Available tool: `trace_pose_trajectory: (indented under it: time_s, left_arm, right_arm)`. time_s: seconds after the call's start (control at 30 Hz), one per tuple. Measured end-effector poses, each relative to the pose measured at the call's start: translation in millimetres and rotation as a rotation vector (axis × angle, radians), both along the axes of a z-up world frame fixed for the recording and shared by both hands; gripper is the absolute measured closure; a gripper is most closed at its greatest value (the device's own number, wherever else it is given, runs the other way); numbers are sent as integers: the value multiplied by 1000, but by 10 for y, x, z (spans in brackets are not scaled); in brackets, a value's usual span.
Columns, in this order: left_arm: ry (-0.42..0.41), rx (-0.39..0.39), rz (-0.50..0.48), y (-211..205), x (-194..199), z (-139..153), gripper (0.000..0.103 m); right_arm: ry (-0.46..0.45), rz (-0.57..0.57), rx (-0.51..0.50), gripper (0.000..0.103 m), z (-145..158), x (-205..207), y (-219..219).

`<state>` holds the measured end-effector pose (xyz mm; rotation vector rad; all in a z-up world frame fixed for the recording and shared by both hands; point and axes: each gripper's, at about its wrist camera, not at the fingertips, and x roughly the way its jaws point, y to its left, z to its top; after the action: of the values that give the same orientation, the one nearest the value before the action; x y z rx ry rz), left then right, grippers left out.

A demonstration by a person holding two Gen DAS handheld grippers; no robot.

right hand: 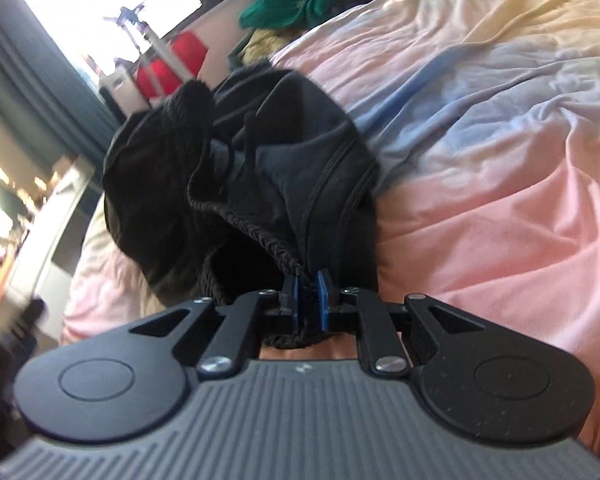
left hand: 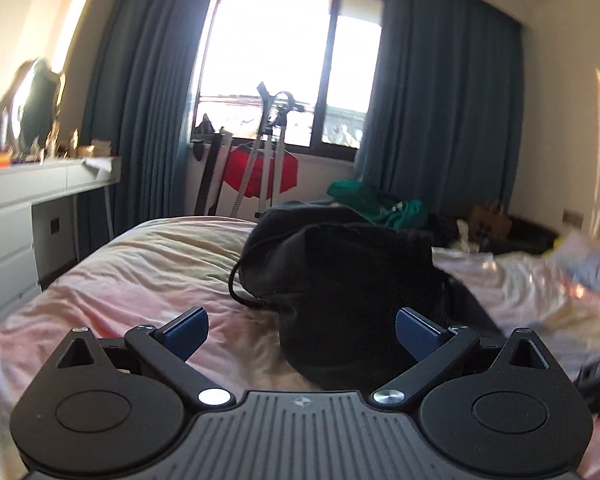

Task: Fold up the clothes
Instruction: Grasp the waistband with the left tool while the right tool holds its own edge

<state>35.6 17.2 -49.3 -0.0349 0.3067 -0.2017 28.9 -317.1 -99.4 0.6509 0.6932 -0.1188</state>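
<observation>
The right gripper (right hand: 307,280) had its jaws pressed nearly together, pinching the ribbed hem of a black garment (right hand: 236,168). The blue pads (right hand: 322,285) sat on either side of a fold of the cloth, with a bunch of it hanging behind them toward the gripper's body. From there the garment spread away in a crumpled heap over the bed (right hand: 500,200), a cord (right hand: 230,160) looped in its folds.

The left gripper (left hand: 302,330) had its jaws spread wide, with nothing pressed between them. The near end of the same black garment (left hand: 340,280) lay in the gap between the two blue pads (left hand: 186,332), close by the right one, though I could not tell whether it touched. A thin black cord (left hand: 236,284) trailed from the heap onto the sheet.

The bed was covered in rumpled pink, cream and pale blue bedding. Beyond the heap a green garment (left hand: 384,204) lay at the far edge of the bed. Farther back something red (left hand: 260,174) hung on a stand (left hand: 272,152) under the window (left hand: 288,52), which was framed by dark blue curtains (left hand: 448,80). To the left stood a white counter (left hand: 32,184) with drawers and blurred clutter on top.
</observation>
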Motion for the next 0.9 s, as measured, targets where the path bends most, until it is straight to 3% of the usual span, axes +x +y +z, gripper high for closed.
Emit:
trace_pose_trajectory:
  time_s: [0.1,0.17,0.33,0.57,0.63,0.8,0.9]
  left_arm:
    - [7,104,-31,-225,122,-27,2]
    - [-9,166,-60,-403,254,29,3]
    - [-30,299,-145,-966,747,250,9]
    - [10,328,-192,-1805,1429,386,10]
    - [31,360,-183,-2033,1628,309,11]
    - [77,443,-41,-2412,2032,63,17]
    - [94,424,54,-2353,2149,34,18]
  right_arm:
    - [-6,-1,-8,86,-14,-13,10]
    - [-11,-8,-34,79,-22,-44,25]
    - [-23,-37,-42,78,-104,-26,39]
    - [-19,-88,16,79,-263,86,14]
    - [-25,-103,46,79,-306,95,-33]
    - [-37,-118,78,78,-359,89,-87]
    - [-43,-123,88,78,-373,82,-105]
